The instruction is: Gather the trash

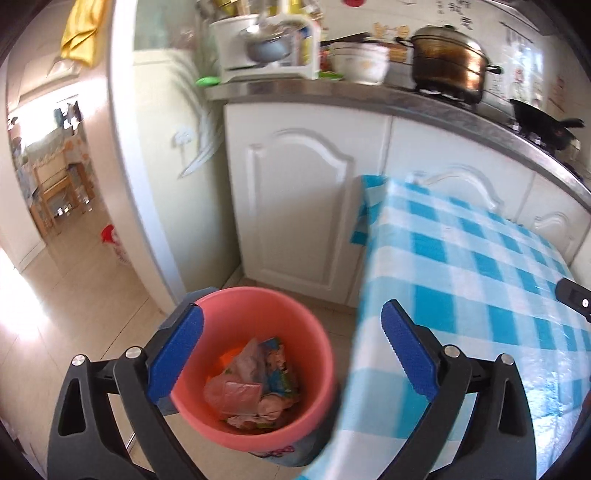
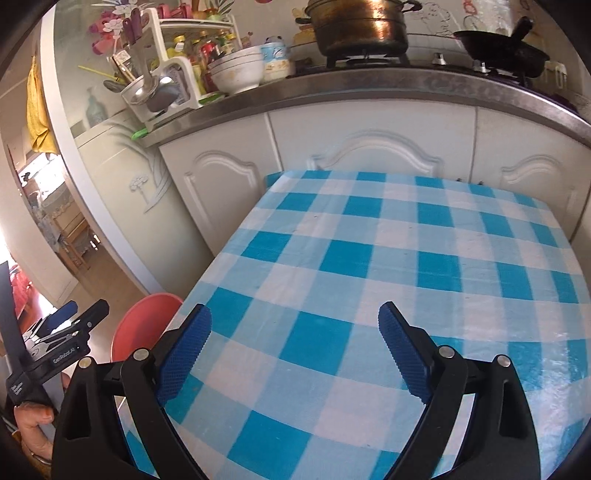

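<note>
The left tongs (image 1: 291, 354) hang above the pink bin (image 1: 255, 369) that stands on the floor tight against the corner of the checked surface (image 1: 480, 280). Their blue pads (image 1: 177, 354) stand wide apart with nothing between them. Down in the bin lies the trash (image 1: 251, 384): crumpled pinkish plastic and a printed wrapper, heaped at the bottom.

The right tongs (image 2: 294, 354) hover over the blue-and-white checked cloth, also spread wide and empty, their pads (image 2: 404, 350) clear of the cloth. From that side, only a curved part of the bin's rim (image 2: 144, 325) peeks out past the surface's left edge, and the left tongs (image 2: 70, 325) show low at the left with a hand (image 2: 35, 428) gripping the handle below them.

Behind the surface runs a row of white cupboard doors (image 2: 373, 147) under a steel counter (image 2: 369, 85), where a brass-coloured pot (image 2: 360, 27) sits on the stove, a black pan (image 2: 502, 50) to its right and a white bowl (image 2: 236, 72) to its left.
</note>
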`<act>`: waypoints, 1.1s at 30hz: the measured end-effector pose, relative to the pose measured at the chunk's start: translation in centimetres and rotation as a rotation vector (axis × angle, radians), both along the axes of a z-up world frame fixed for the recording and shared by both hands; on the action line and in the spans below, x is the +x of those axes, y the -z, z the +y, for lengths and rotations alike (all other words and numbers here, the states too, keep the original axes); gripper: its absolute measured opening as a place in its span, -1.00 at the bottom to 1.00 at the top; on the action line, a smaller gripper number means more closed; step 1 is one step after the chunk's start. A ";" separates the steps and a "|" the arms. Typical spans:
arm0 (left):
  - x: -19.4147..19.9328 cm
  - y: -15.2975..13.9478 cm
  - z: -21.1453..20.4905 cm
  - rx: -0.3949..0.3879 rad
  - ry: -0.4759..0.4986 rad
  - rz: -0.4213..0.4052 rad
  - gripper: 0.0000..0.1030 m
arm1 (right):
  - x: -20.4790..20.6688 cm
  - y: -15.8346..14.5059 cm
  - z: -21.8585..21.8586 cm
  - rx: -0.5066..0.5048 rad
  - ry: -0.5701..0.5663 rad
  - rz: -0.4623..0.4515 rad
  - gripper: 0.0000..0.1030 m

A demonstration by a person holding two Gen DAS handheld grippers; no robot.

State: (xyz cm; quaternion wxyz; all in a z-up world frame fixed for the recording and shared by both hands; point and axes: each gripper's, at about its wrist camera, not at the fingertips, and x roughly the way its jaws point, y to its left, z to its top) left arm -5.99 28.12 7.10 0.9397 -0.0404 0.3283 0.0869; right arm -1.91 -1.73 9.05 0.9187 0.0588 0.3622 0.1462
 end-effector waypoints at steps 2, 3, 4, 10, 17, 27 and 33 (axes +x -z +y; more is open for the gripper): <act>-0.1 -0.8 -1.9 0.005 0.043 -0.011 0.90 | -1.0 -1.0 -1.5 -0.023 0.043 -0.038 0.77; -0.3 -1.3 -3.0 0.010 0.066 -0.018 0.90 | -1.6 -1.6 -2.2 -0.040 0.070 -0.060 0.78; -0.4 -1.7 -4.1 0.015 0.090 -0.027 0.90 | -2.1 -2.1 -2.8 -0.056 0.094 -0.081 0.79; -1.9 -5.2 -9.9 0.049 0.207 -0.097 0.92 | -5.9 -6.1 -6.7 -0.120 0.235 -0.217 0.83; -4.7 -10.4 -14.3 0.032 0.286 -0.227 0.92 | -10.8 -10.6 -9.7 -0.184 0.374 -0.378 0.88; -9.4 -16.0 -16.9 0.046 0.290 -0.397 0.93 | -17.9 -16.0 -11.7 -0.164 0.473 -0.579 0.89; -11.2 -17.7 -17.5 0.055 0.286 -0.444 0.93 | -20.8 -18.0 -12.3 -0.163 0.504 -0.641 0.89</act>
